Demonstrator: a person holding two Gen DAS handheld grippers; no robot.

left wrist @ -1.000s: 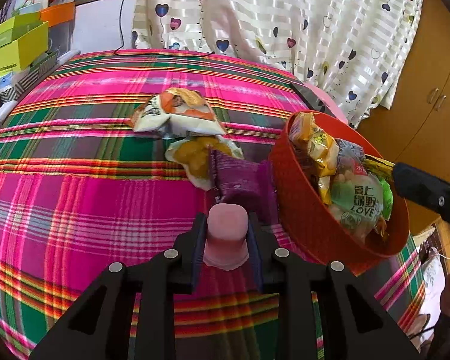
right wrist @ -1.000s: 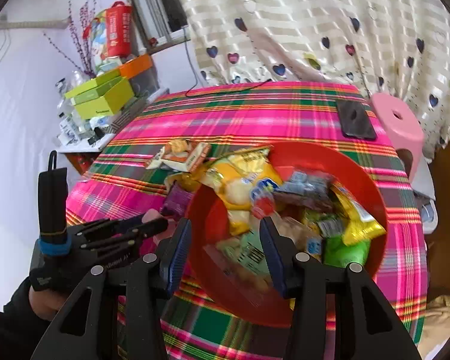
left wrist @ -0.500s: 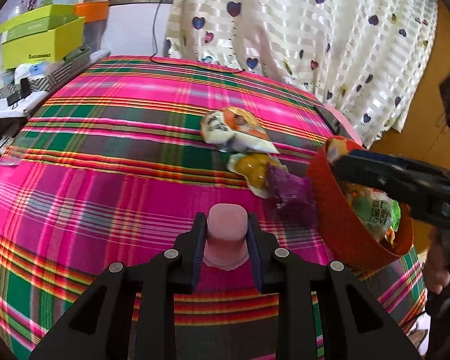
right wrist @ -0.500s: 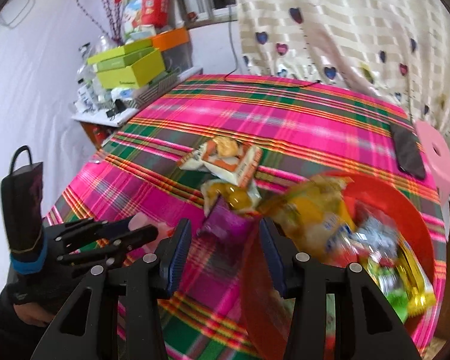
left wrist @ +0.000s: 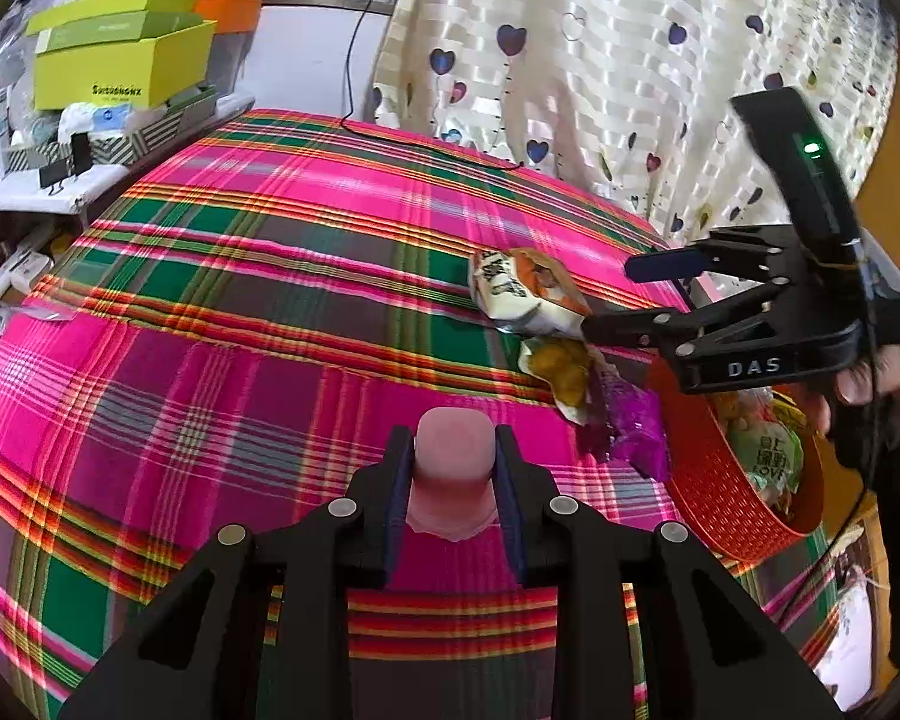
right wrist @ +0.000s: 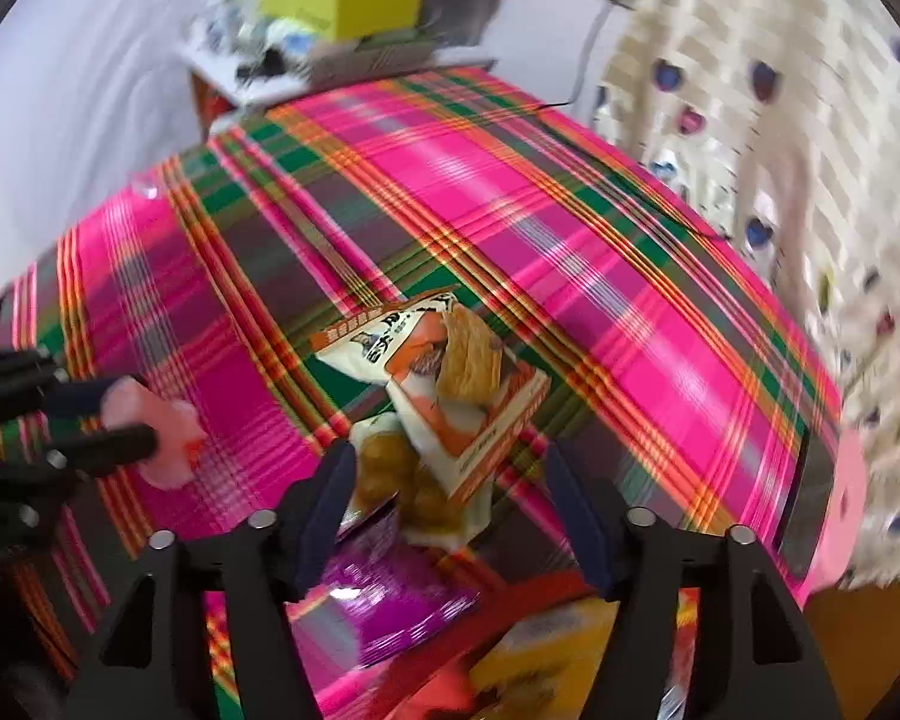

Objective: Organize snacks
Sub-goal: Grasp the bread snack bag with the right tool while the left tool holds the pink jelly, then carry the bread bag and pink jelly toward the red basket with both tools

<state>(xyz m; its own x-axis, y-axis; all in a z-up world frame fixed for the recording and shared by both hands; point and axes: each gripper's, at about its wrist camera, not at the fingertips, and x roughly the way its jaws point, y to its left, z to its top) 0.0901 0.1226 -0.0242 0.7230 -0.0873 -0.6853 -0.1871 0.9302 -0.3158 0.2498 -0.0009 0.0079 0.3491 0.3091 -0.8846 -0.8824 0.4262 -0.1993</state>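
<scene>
My left gripper (left wrist: 453, 480) is shut on a pink jelly cup (left wrist: 452, 468) above the plaid tablecloth; it also shows in the right wrist view (right wrist: 150, 432). My right gripper (right wrist: 450, 510) is open and empty, hovering over a white-orange snack bag (right wrist: 444, 378), a yellow snack bag (right wrist: 402, 480) and a purple packet (right wrist: 384, 594). The same white-orange bag (left wrist: 522, 294), yellow bag (left wrist: 561, 372) and purple packet (left wrist: 630, 426) lie left of the red basket (left wrist: 726, 498), which holds several snacks. The right gripper (left wrist: 630, 294) appears above them.
The plaid tablecloth (left wrist: 258, 300) covers the table. Yellow-green boxes (left wrist: 120, 66) sit on a side shelf at the far left. A heart-print curtain (left wrist: 600, 72) hangs behind. A black phone (right wrist: 804, 498) lies near the table's right edge by a pink stool (right wrist: 846, 510).
My right gripper swung left from over the basket to above the loose bags and opened wider. My left gripper drew back left, still holding the jelly cup.
</scene>
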